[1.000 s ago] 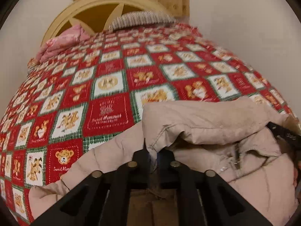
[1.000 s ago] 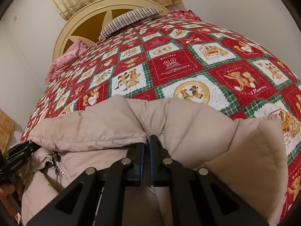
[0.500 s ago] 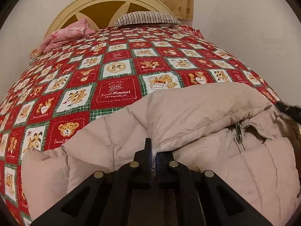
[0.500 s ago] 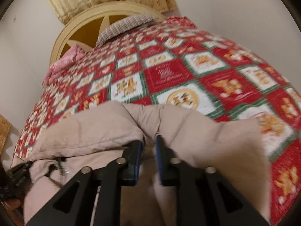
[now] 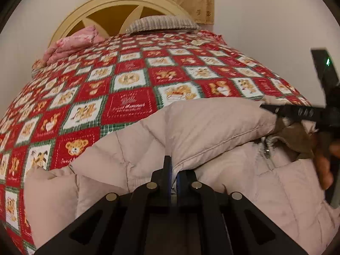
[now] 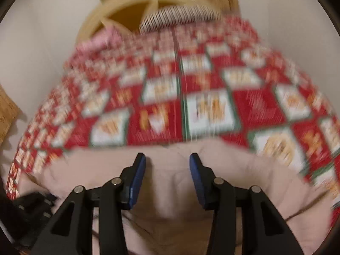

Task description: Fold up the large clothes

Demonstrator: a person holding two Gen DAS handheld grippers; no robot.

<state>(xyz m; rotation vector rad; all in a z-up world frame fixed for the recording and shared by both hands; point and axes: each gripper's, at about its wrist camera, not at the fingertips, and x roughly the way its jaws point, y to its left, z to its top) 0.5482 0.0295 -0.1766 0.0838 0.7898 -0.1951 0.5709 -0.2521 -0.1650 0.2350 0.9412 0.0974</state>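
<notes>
A pale pink puffer jacket (image 5: 212, 127) lies on the near end of a bed, its far part folded back over the zipped front. My left gripper (image 5: 173, 170) is shut on an edge of the jacket's folded layer. My right gripper (image 6: 167, 161) is open and empty, its blue pads (image 6: 138, 178) spread above the jacket (image 6: 170, 201); that view is blurred by motion. The right gripper also shows at the right edge of the left wrist view (image 5: 297, 112), above the jacket's zipper (image 5: 266, 153).
The bed is covered by a red, white and green teddy-bear quilt (image 5: 127, 89). A striped pillow (image 5: 161, 22) and a pink bundle (image 5: 70, 44) lie by the cream round headboard (image 5: 119, 6). White walls flank the bed.
My right gripper has opened, let go of the jacket and lifted away. My left gripper stays shut on the jacket, whose folded layer has settled flatter.
</notes>
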